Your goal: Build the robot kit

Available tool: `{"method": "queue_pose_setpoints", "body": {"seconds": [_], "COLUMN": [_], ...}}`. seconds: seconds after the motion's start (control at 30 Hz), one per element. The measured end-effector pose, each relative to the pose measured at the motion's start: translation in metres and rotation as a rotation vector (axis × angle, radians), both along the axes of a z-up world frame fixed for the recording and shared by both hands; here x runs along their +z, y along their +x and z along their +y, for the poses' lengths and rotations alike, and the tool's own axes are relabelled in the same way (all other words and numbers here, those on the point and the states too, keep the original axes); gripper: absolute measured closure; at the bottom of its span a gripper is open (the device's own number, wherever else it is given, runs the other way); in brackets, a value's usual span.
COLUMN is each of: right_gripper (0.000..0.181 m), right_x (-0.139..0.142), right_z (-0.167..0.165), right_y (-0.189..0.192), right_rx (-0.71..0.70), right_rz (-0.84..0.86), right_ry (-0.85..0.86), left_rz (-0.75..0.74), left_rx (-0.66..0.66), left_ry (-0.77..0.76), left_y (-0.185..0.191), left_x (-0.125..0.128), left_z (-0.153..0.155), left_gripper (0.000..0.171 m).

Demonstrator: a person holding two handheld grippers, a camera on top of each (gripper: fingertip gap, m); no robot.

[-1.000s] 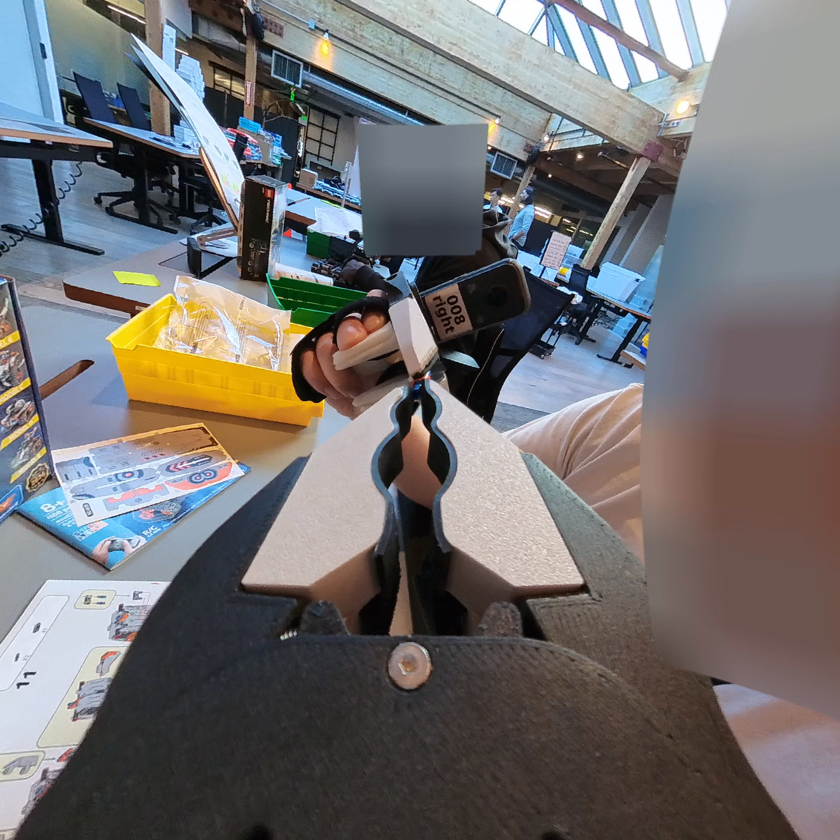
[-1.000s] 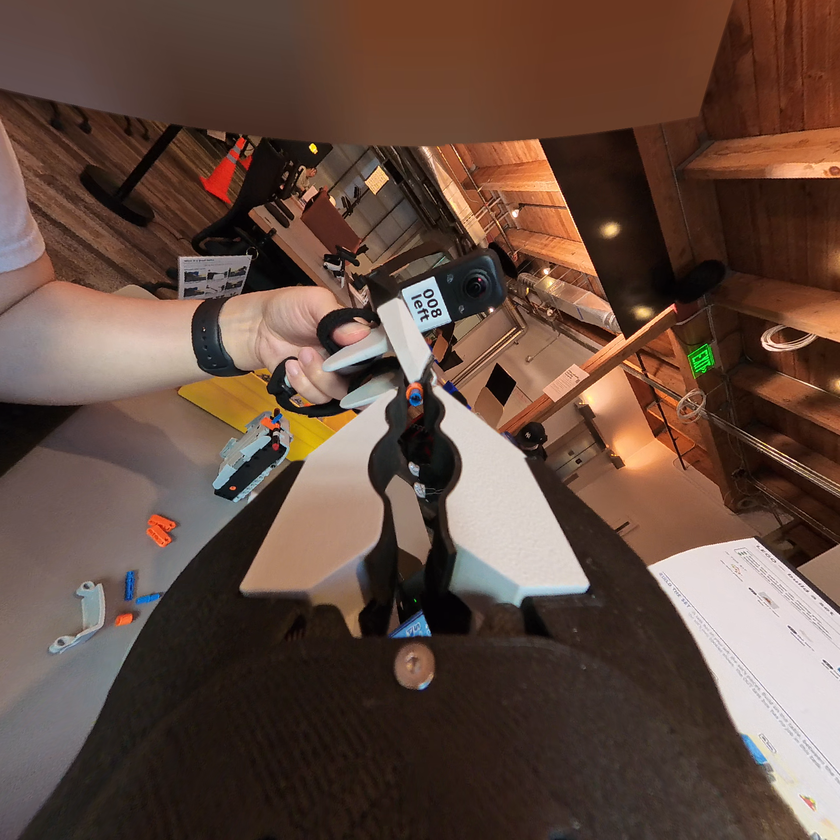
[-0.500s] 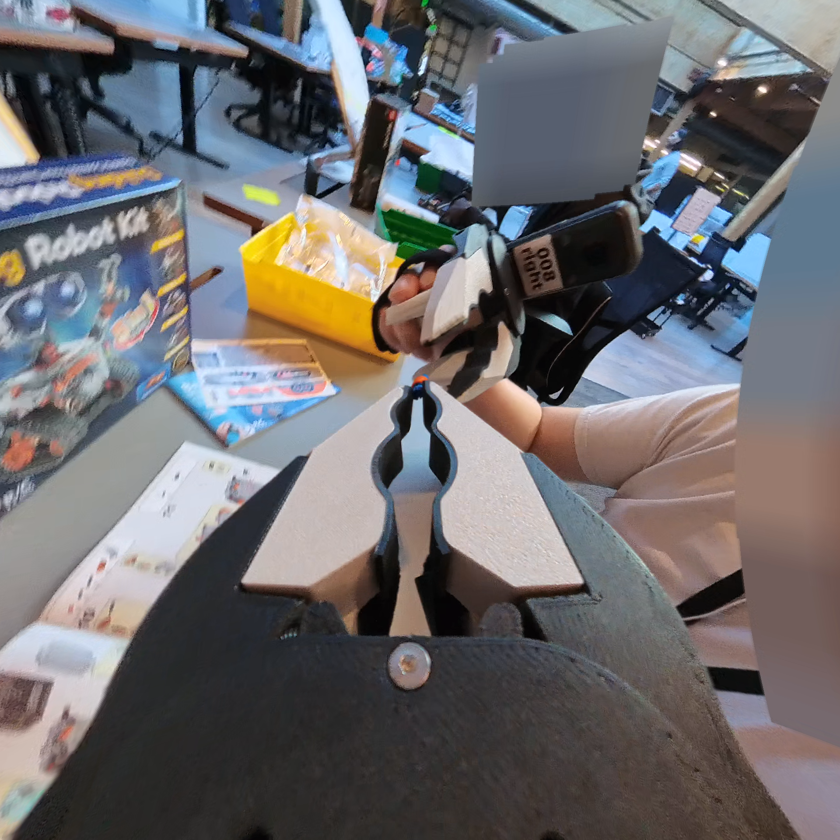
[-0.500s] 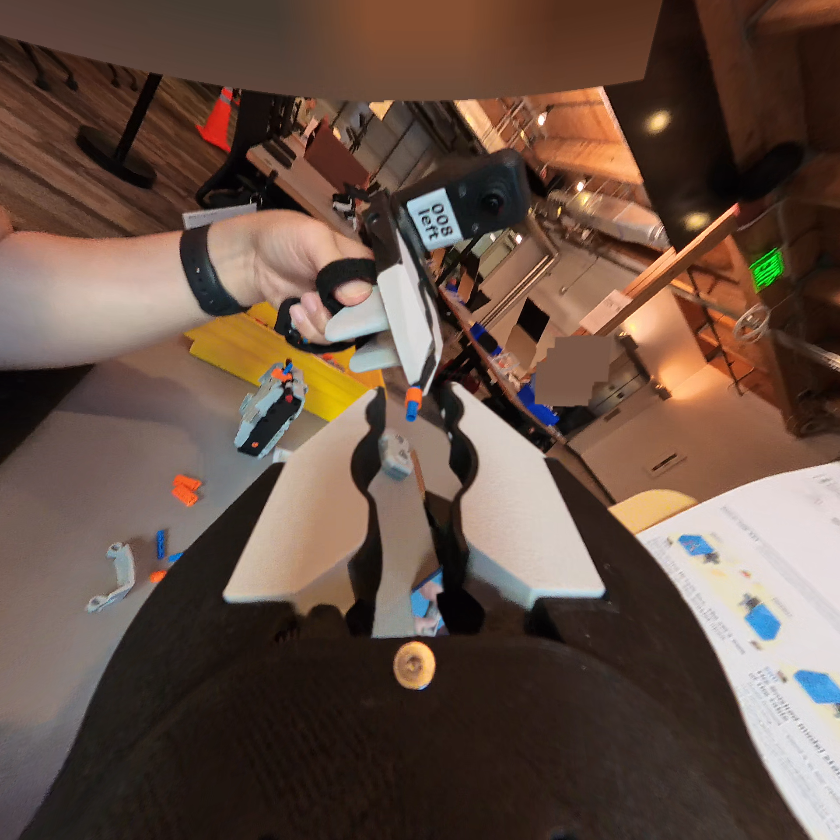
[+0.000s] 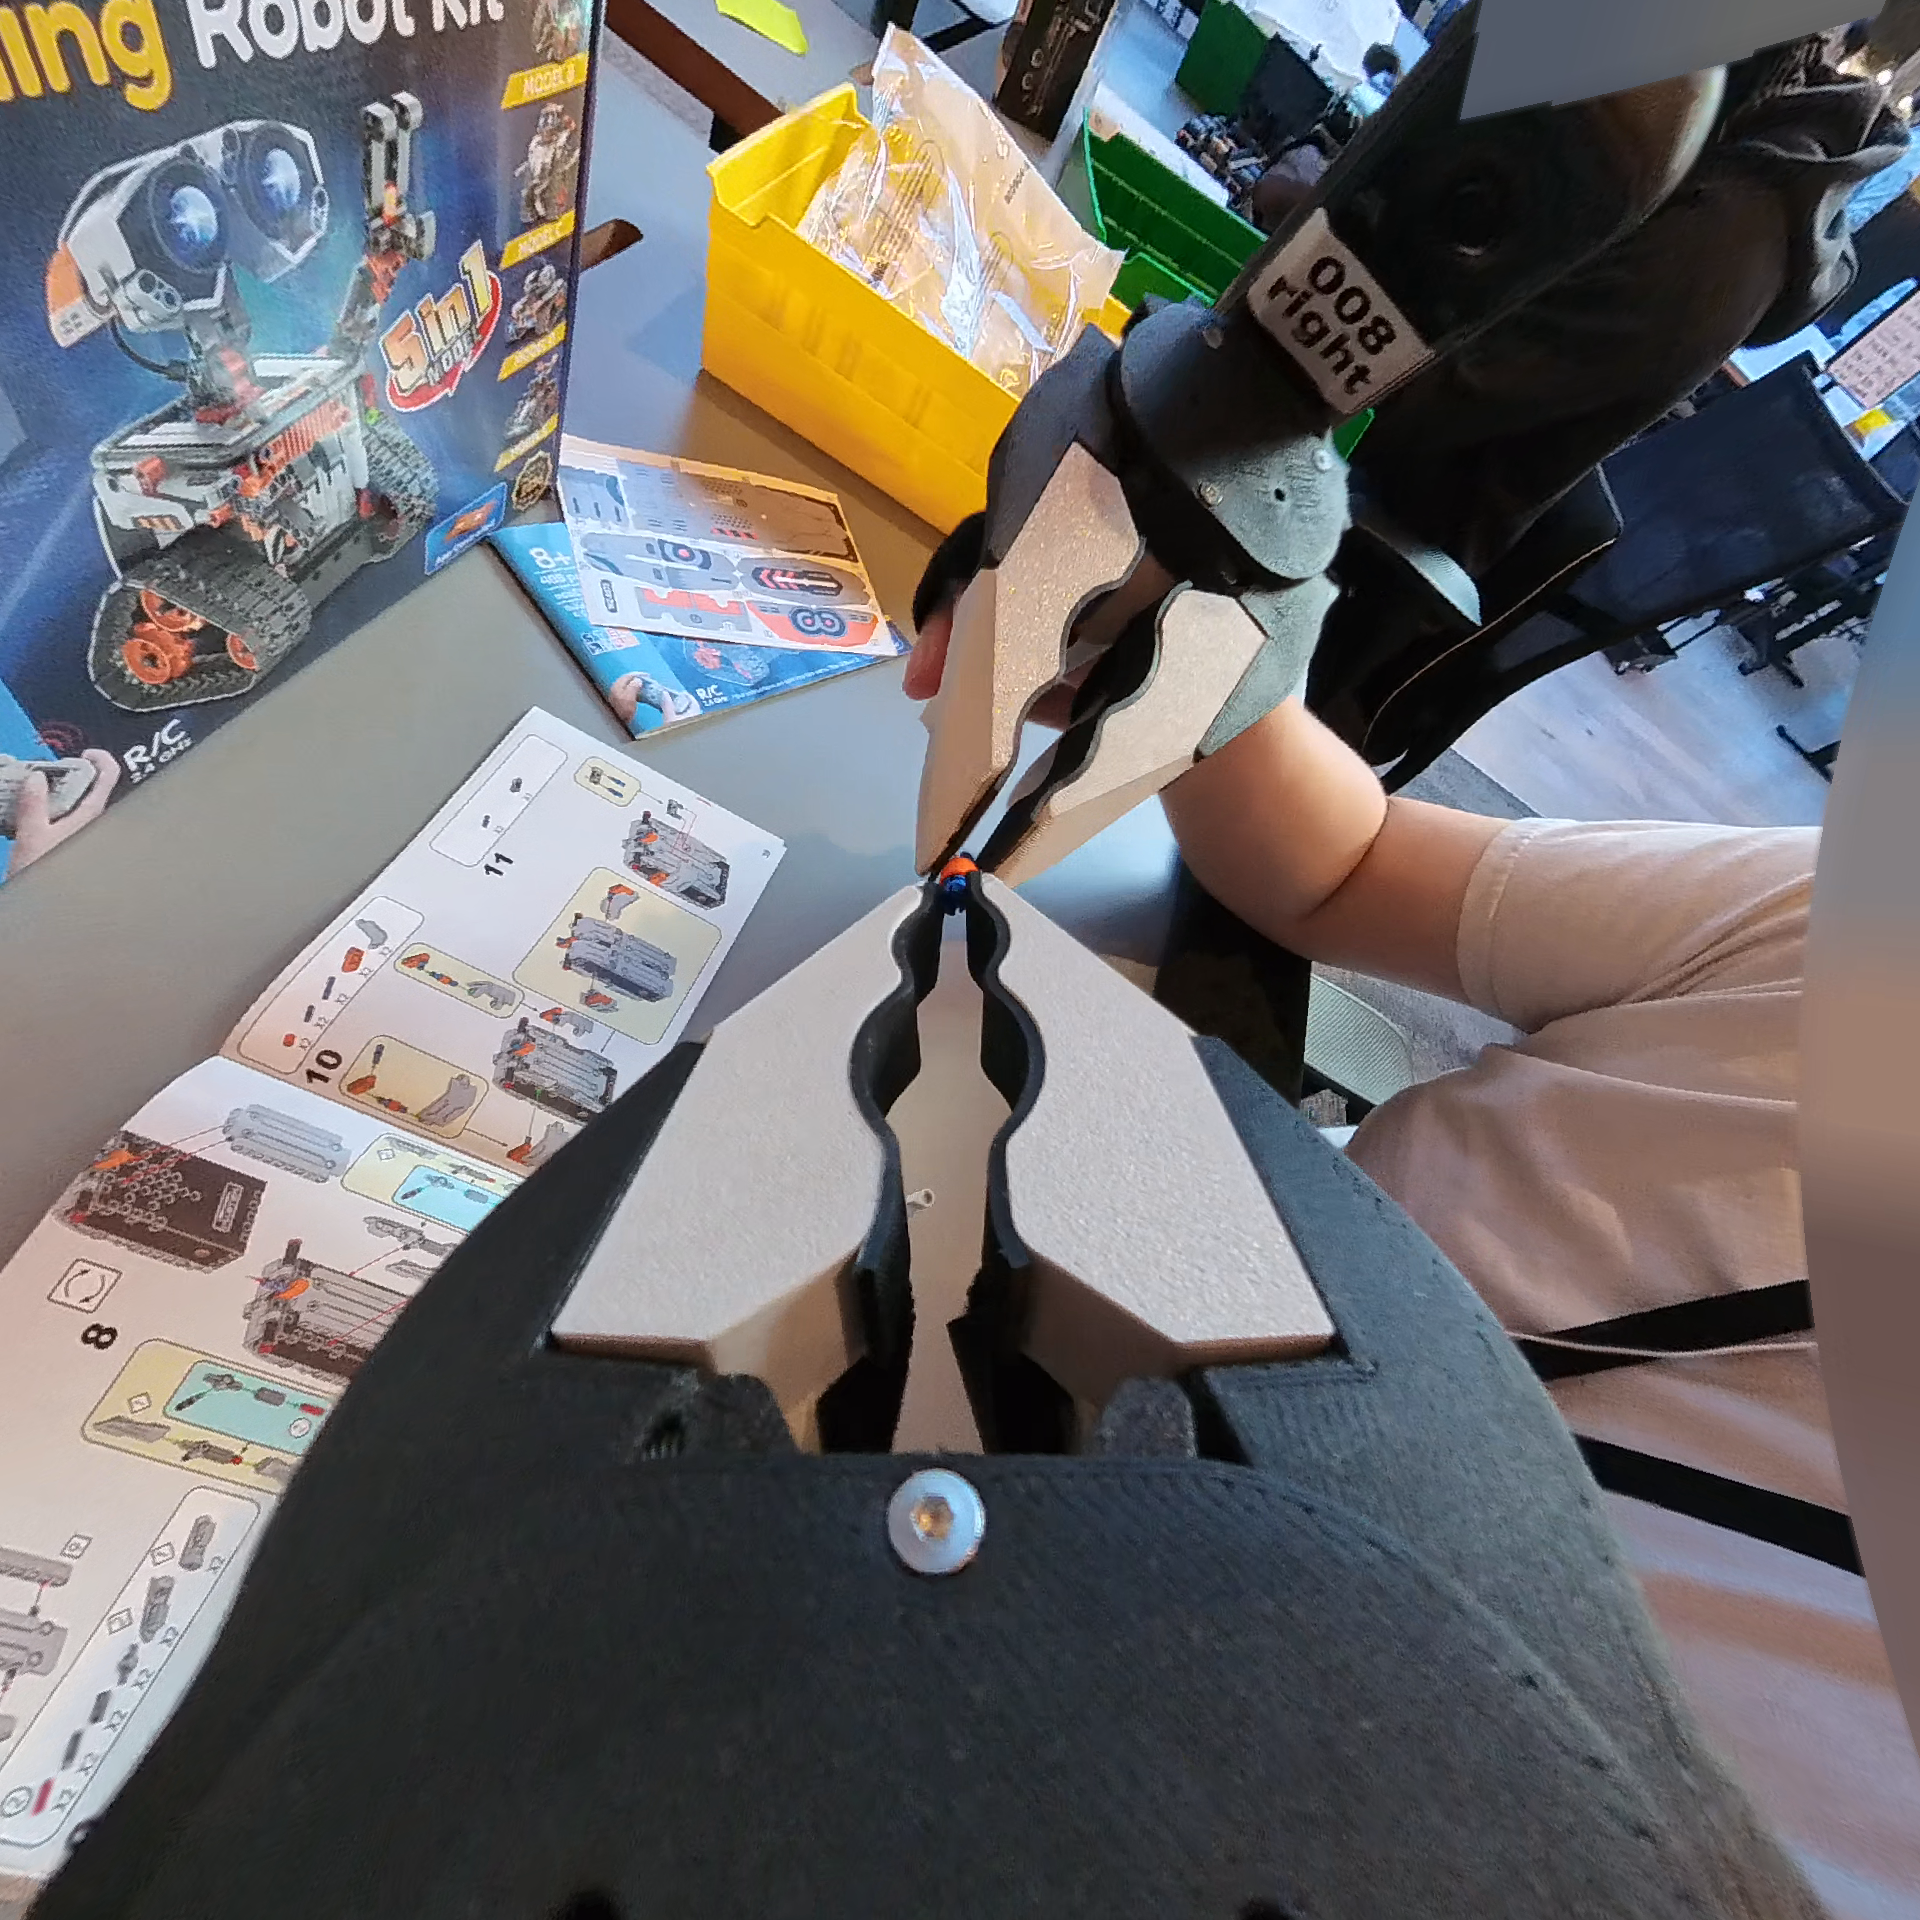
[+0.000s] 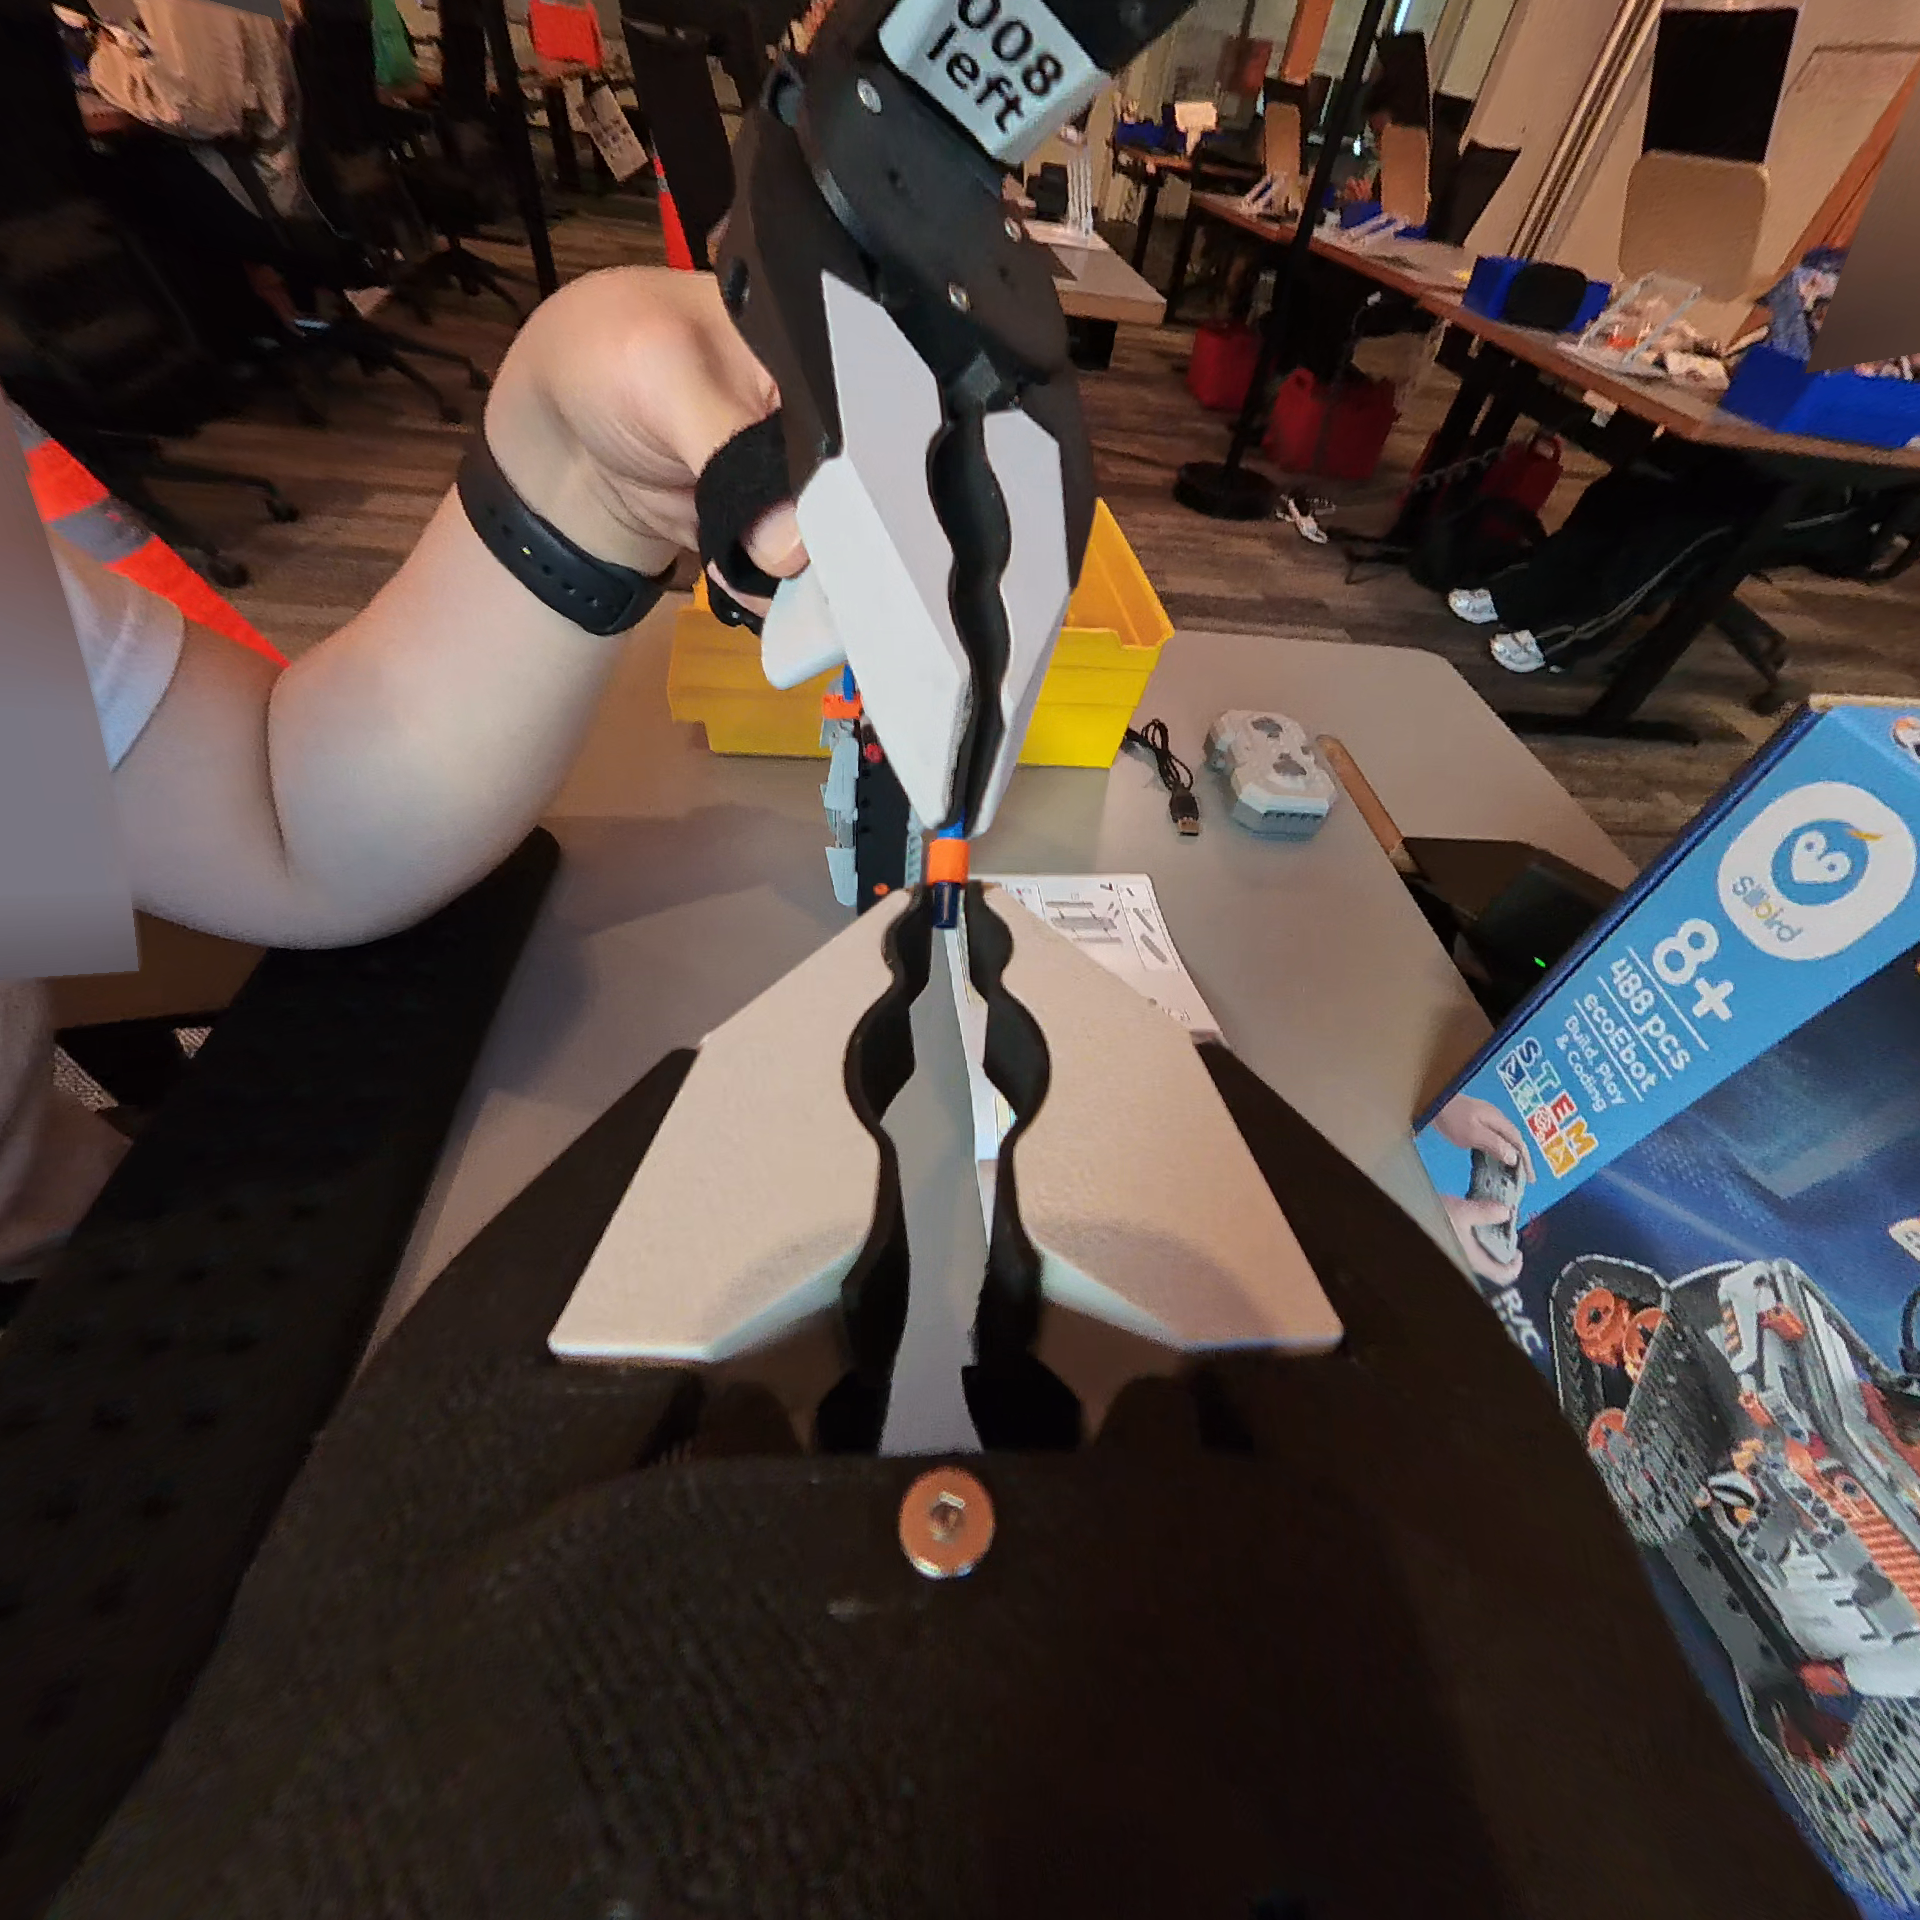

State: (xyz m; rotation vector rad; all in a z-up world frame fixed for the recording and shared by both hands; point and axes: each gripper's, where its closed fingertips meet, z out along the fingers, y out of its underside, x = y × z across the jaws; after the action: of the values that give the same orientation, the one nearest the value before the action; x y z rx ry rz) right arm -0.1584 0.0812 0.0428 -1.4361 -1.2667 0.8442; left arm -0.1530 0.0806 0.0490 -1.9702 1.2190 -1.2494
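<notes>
though tip-to-tip on pin (image 6: 947, 873), booklet (image 5: 436, 1039) beneath

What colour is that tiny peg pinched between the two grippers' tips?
The peg is orange and blue, clearest in the right wrist view.

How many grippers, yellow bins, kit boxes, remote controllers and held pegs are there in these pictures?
Grippers: 2 (left gripper, right gripper)
Yellow bin: 1
Kit box: 1
Remote controller: 1
Orange-and-blue peg: 1, pinched between both grippers
Total: 6
</notes>
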Motion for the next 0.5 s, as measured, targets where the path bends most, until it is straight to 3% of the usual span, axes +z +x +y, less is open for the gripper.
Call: {"method": "queue_pose_setpoints", "body": {"seconds": [0.1, 0.2, 0.3, 0.5], "right_gripper": [0.178, 0.178, 0.178, 0.178], "right_x": [-0.008, -0.027, -0.05, -0.129], "right_z": [0.002, 0.017, 0.033, 0.025], "right_y": [0.003, 0.017, 0.032, 0.057], "right_rx": [-0.023, -0.118, -0.232, -0.377], "right_rz": [-0.057, -0.137, -0.17, -0.4], "right_ry": [-0.009, -0.098, -0.244, -0.414], "left_rz": [0.034, 0.038, 0.033, -0.013], "left_rx": [-0.006, 0.129, 0.244, 0.458], "left_ry": [0.032, 0.096, 0.11, 0.124], "left_y": [0.001, -0.01, -0.036, -0.089], "left_x": [-0.006, 0.0, 0.008, 0.028], "left_z": [0.001, 0.023, 0.038, 0.055], "left_gripper": [0.168, 0.155, 0.155, 0.154]}}
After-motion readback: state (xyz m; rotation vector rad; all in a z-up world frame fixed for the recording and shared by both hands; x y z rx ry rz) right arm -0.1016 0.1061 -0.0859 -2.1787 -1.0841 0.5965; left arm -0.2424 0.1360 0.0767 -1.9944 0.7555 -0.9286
